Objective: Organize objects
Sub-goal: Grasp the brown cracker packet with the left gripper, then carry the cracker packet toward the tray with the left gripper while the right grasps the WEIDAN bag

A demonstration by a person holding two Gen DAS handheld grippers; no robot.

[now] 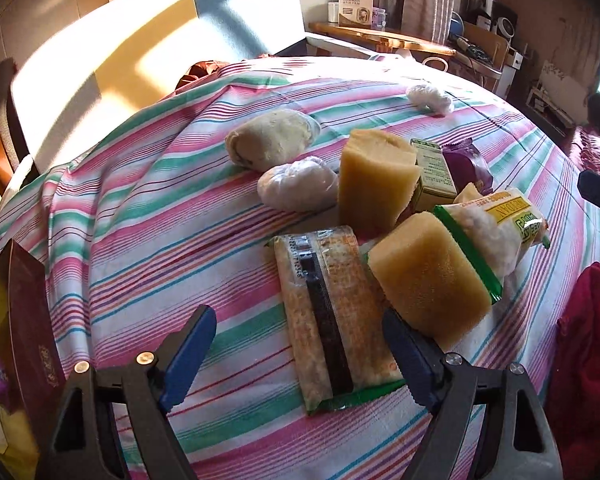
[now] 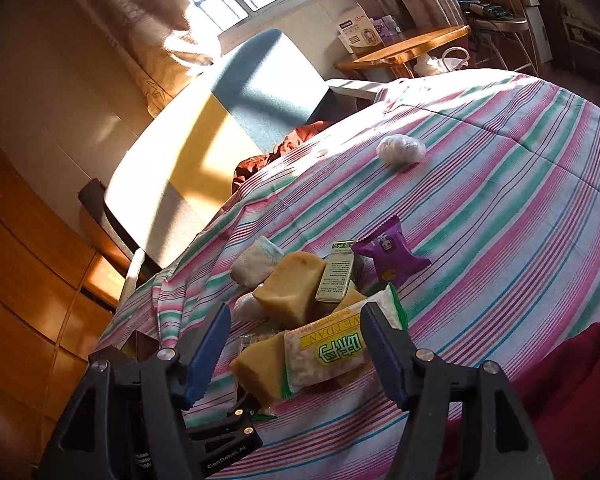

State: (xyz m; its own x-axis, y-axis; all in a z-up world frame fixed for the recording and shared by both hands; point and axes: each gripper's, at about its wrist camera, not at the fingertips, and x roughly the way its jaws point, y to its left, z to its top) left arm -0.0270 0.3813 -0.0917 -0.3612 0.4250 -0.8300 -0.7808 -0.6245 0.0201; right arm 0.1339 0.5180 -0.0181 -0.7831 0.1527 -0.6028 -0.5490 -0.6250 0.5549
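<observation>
A pile of objects lies on the striped bedsheet (image 1: 148,208). In the left wrist view my left gripper (image 1: 300,340) is open, its jaws either side of a flat cracker packet (image 1: 332,312). A yellow sponge block (image 1: 430,276) touches the right fingertip. Behind stand a taller sponge (image 1: 374,180), a white bag (image 1: 298,184), a beige roll (image 1: 272,140), a green carton (image 1: 434,172), a purple packet (image 1: 466,162) and a yellow-green snack bag (image 1: 496,228). My right gripper (image 2: 296,344) is open above the snack bag (image 2: 328,356) and sponge (image 2: 260,368).
A white wad (image 1: 430,98) lies apart at the far side of the bed (image 2: 402,150). A dark red box (image 1: 24,320) stands at the left edge. A headboard (image 1: 140,52) and wooden side table (image 1: 380,34) lie beyond. Red cloth (image 1: 588,352) is at the right.
</observation>
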